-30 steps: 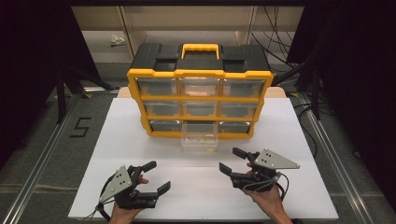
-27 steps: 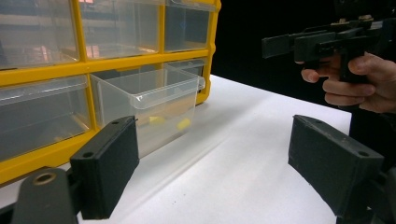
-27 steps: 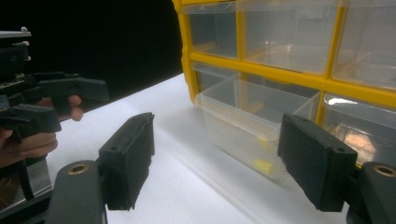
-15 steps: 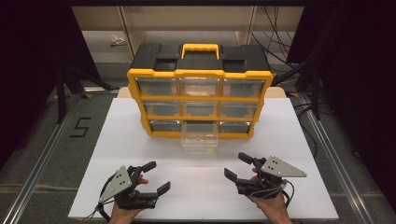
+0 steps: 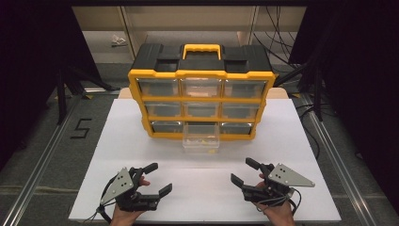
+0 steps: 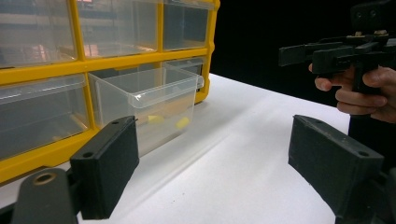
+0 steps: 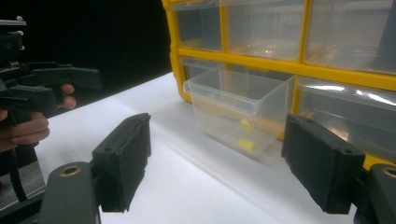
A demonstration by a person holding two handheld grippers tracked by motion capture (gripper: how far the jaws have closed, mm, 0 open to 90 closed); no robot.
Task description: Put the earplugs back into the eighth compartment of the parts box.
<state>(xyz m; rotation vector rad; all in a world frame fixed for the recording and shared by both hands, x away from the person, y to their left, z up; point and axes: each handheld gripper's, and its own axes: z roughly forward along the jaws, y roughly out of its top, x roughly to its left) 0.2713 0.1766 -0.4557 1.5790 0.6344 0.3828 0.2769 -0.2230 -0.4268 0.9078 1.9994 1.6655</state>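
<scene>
Both tongs, left tongs (image 5: 157, 181) and right tongs (image 5: 243, 172), gape empty at lower frame; the pulled-out drawer (image 5: 201, 140) sits centre-frame, perhaps slightly nearer the right.

- White table (image 5: 117, 141), bare across its near half.
- Yellow-and-black drawer cabinet (image 5: 202, 89) standing at the far middle.
- Clear drawer (image 5: 201, 139) pulled out from the bottom row.
</scene>
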